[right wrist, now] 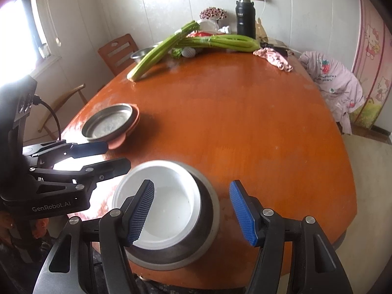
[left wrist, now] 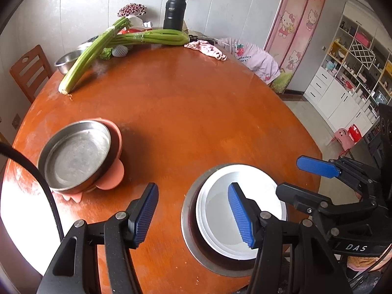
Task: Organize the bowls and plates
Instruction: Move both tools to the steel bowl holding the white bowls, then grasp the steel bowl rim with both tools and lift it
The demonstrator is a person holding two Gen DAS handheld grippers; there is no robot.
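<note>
A white bowl (left wrist: 245, 210) sits nested inside a steel bowl (left wrist: 196, 245) at the near edge of the round wooden table (left wrist: 196, 112). They also show in the right wrist view as the white bowl (right wrist: 169, 201) and steel bowl (right wrist: 208, 210). A steel plate (left wrist: 76, 156) rests on a pink plate (left wrist: 115, 178) at the left. My left gripper (left wrist: 193, 213) is open and empty, hovering above the table beside the nested bowls. My right gripper (right wrist: 192, 210) is open and empty above the nested bowls.
Celery stalks (left wrist: 107, 46), a steel bowl (left wrist: 68, 60), a black flask (left wrist: 174, 12) and a pink cloth (left wrist: 207, 49) lie at the table's far side. A wooden chair (left wrist: 29, 73) stands at the left. A jacket (left wrist: 257, 58) hangs at the right.
</note>
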